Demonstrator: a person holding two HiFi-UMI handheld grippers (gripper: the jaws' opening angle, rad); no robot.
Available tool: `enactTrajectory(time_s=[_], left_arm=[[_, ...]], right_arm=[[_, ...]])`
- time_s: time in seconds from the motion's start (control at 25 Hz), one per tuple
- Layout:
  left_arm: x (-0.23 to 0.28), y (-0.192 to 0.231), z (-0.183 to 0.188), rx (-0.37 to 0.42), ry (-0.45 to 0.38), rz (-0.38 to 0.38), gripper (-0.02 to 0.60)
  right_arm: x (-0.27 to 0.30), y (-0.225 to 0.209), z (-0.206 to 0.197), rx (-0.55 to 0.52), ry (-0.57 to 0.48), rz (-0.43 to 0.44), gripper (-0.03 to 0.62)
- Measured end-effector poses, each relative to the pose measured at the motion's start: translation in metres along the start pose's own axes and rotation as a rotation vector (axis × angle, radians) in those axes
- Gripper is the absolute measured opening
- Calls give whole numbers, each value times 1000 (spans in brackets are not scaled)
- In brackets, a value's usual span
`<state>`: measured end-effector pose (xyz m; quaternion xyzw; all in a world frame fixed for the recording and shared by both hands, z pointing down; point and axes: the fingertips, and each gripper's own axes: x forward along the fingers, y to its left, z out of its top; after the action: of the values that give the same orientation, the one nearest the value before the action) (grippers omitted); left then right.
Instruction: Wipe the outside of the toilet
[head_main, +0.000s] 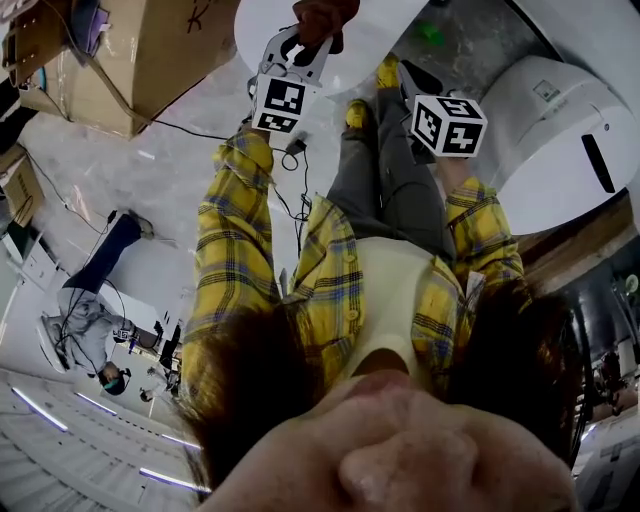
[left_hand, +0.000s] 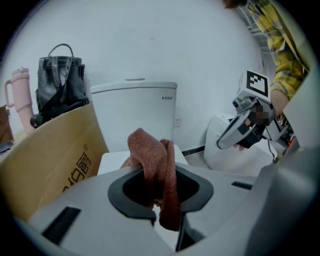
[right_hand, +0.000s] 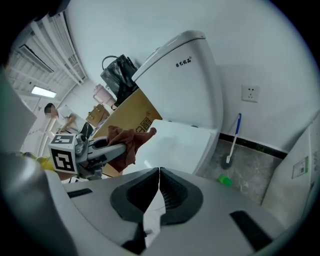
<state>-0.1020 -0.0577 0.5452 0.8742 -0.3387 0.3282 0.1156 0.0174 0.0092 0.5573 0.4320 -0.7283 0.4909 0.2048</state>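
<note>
A white toilet stands with its tank (left_hand: 135, 107) against the wall and its lid (right_hand: 175, 145) closed. My left gripper (left_hand: 161, 190) is shut on a rust-red cloth (left_hand: 150, 155), which bunches up above the jaws and hangs below them. It hovers over the near end of the lid (left_hand: 112, 161). In the right gripper view the left gripper (right_hand: 95, 150) holds the cloth (right_hand: 125, 142) just left of the lid. My right gripper (right_hand: 159, 175) is shut with nothing in it, to the right of the toilet. In the head view only its marker cube (head_main: 448, 125) shows.
A cardboard box (left_hand: 50, 160) leans close on the toilet's left, with a black bag (left_hand: 60, 90) and a pink tumbler (left_hand: 20, 95) behind it. A toilet brush (right_hand: 232, 145) and a green item (right_hand: 225, 180) sit on the floor to the right. Another white fixture (head_main: 560, 130) stands there.
</note>
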Motion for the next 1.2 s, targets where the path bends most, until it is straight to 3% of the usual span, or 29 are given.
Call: enactTrajectory(time_s=[0.72,1.0,1.2], left_arm=[[-40,125,-89,-119,156,378,95],[-17,110,-126,-193,258,339,95],[-7,82,-132,-216,265,286,95]], right_arm=[[12,2,-3,-39,47,11,26],[15,5,-3,-38,49,13,26],[16,6,-6,-39,53,14,26]])
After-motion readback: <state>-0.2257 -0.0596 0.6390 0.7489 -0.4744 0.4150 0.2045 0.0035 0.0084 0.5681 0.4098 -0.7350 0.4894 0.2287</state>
